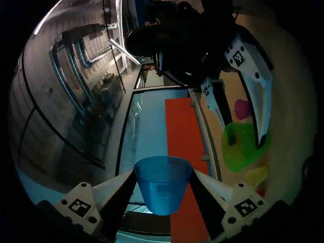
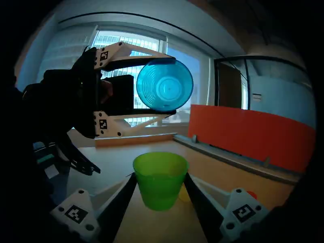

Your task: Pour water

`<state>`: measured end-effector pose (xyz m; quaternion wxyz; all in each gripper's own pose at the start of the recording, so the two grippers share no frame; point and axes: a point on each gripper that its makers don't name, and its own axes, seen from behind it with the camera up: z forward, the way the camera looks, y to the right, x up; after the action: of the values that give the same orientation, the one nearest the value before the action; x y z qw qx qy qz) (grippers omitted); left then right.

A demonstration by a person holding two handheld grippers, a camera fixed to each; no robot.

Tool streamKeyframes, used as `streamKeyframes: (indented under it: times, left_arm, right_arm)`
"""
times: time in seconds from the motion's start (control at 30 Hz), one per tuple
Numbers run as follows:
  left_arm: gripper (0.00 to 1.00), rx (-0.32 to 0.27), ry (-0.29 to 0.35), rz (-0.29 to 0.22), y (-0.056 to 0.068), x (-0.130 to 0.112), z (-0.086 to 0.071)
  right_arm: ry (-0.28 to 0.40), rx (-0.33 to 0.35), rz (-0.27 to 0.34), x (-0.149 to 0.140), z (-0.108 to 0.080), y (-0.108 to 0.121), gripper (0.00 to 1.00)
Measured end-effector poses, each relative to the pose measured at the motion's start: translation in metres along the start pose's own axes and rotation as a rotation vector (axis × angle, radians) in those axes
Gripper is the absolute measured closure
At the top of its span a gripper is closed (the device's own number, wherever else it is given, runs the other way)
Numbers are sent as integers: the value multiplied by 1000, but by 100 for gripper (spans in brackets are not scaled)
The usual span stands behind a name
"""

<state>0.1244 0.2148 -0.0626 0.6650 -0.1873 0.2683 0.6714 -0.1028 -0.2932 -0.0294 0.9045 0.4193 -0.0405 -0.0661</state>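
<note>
Left gripper (image 1: 163,173) is clamping a blue cup (image 1: 163,190), right gripper (image 2: 160,175) a green cup (image 2: 160,190); we are holding blue sideways above the wooden table (image 2: 115,161).

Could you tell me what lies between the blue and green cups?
Nothing: the right gripper view shows bare air between the blue cup and the green cup.

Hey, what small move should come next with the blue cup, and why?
Probably lower the blue cup closer over the green cup: the left tongs hold it tipped sideways well above the upright green cup in the right tongs.
</note>
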Motion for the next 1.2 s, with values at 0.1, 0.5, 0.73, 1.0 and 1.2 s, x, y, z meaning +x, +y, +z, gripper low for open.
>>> streamKeyframes:
  times: [0.1, 0.5, 0.73, 1.0, 1.2]
  left_arm:
    - [13, -7, -2, -50, 5, -1, 1]
    - [13, -31, -53, -338, 27, -23, 3]
    - [13, -42, -63, -553, 35, -35, 5]
    - [13, -41, -49, -736, 34, -38, 3]
    - [13, -49, -40, -903, 32, -40, 3]
  right_arm:
    - [1, 0, 0, 0, -1, 0, 13]
    - [5, -9, -2, 3, -2, 3, 13]
    - [6, -12, -1, 2, -4, 5, 13]
    - [8, -16, -2, 4, -4, 6, 13]
    - [11, -19, -4, 7, -5, 7, 13]
